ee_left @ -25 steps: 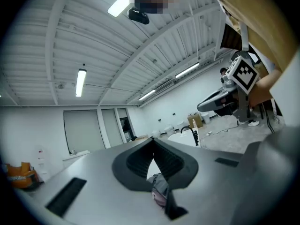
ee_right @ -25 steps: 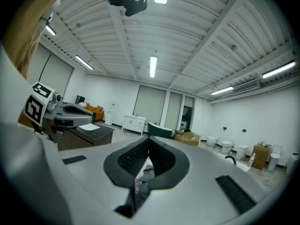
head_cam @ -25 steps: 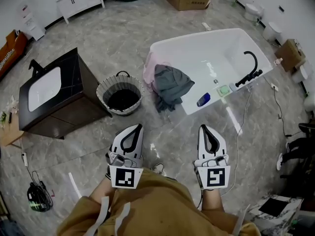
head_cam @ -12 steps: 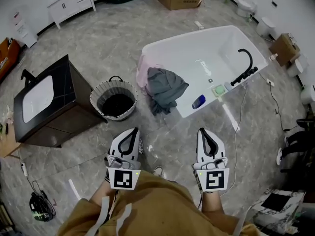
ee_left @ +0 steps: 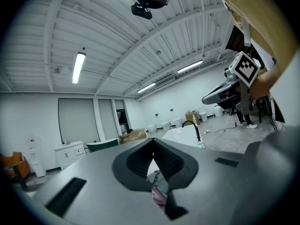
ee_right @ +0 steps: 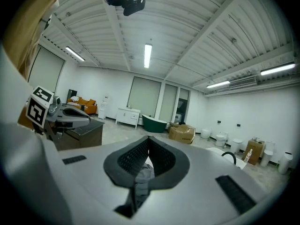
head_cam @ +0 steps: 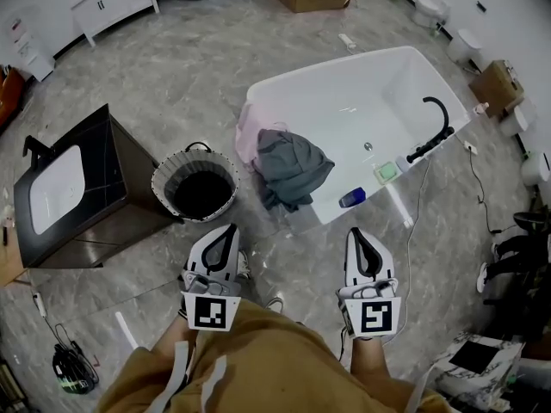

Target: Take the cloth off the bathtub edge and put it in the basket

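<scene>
A grey cloth [head_cam: 291,166] hangs over the near left edge of the white bathtub [head_cam: 387,84], with a pink cloth [head_cam: 248,138] beside it. The round woven basket [head_cam: 196,185] with a dark inside stands on the floor left of the tub. My left gripper [head_cam: 231,228] and right gripper [head_cam: 355,231] are held low in front of my body, short of the tub and basket. Both are shut with nothing in them. In the left gripper view the touching jaws [ee_left: 153,140] frame the grey and pink cloths [ee_left: 159,187]; the right gripper [ee_right: 148,138] points at the grey cloth [ee_right: 142,174].
A dark vanity cabinet [head_cam: 103,188] with a white sink stands left of the basket. A black faucet [head_cam: 435,126], a green soap [head_cam: 387,171] and a blue bottle [head_cam: 351,198] are on the tub's near rim. A cable [head_cam: 413,248] trails on the floor at right.
The view has shifted, so the tub and basket sit a little more to the left. Both grippers stay shut in front of my body.
</scene>
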Action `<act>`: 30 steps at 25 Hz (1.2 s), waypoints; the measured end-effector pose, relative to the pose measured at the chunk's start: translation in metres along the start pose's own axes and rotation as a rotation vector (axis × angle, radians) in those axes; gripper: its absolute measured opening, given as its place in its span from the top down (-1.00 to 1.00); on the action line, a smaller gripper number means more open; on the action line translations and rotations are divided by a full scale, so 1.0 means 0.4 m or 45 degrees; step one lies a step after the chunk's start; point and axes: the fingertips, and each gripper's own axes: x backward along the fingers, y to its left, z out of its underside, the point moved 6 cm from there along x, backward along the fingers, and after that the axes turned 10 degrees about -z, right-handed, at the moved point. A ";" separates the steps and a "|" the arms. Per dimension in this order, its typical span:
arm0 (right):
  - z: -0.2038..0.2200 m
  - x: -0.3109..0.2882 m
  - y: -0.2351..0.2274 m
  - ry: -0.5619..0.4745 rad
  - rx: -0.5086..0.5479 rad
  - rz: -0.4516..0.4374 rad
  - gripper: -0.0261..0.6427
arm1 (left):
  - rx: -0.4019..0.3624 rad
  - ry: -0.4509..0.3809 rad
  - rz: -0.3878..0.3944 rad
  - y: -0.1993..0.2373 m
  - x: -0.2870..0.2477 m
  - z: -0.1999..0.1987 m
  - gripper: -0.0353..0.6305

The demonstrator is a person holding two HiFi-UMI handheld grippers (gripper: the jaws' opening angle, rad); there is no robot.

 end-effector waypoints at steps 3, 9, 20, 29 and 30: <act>-0.031 -0.090 -0.008 -0.002 0.001 -0.010 0.91 | -0.003 -0.016 -0.001 0.059 -0.057 0.012 0.88; -0.106 -0.246 -0.014 -0.012 0.030 -0.010 0.91 | 0.040 -0.033 0.015 0.162 -0.161 0.045 0.88; -0.096 -0.368 -0.058 0.070 0.008 0.080 0.90 | 0.054 -0.068 0.115 0.235 -0.337 0.071 0.88; -0.059 -0.419 -0.165 0.120 -0.007 0.036 0.91 | 0.055 -0.019 0.086 0.185 -0.413 0.048 0.88; -0.051 -0.425 -0.174 0.136 0.003 0.028 0.91 | 0.052 -0.016 0.081 0.180 -0.420 0.046 0.88</act>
